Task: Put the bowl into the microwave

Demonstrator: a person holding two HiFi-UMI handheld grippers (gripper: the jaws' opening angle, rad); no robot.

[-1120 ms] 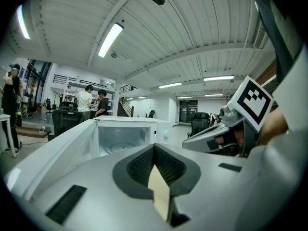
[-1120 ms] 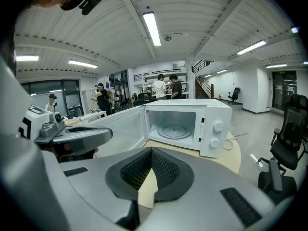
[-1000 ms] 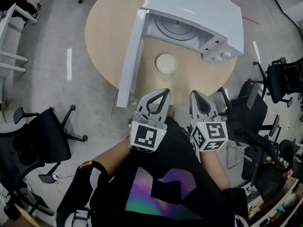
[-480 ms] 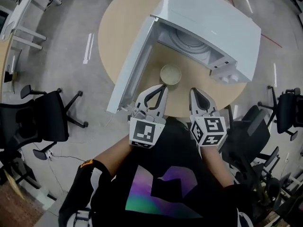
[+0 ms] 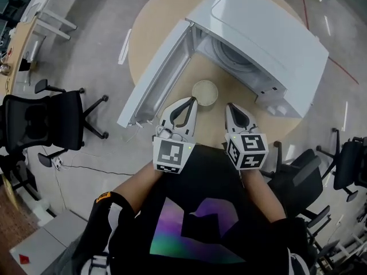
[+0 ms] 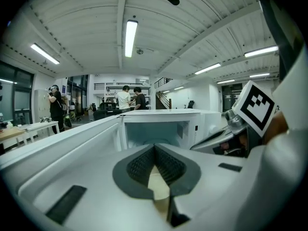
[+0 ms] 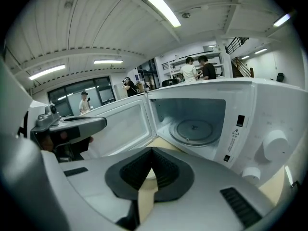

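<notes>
Small round cream bowl (image 5: 205, 91) rests on the round wooden desk (image 5: 153, 32), directly before the open cavity of the white microwave oven (image 5: 269, 39). Left tool (image 5: 192, 101) and right tool (image 5: 229, 106), jaws closed and empty, hover just beside the bowl's near edge.

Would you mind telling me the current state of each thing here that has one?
Microwave door: open wide.
Microwave: cavity empty, only its turntable inside.
Bowl: upright on the table, not yet inside.
Left gripper: jaws shut, empty.
Right gripper: jaws shut, empty.
</notes>
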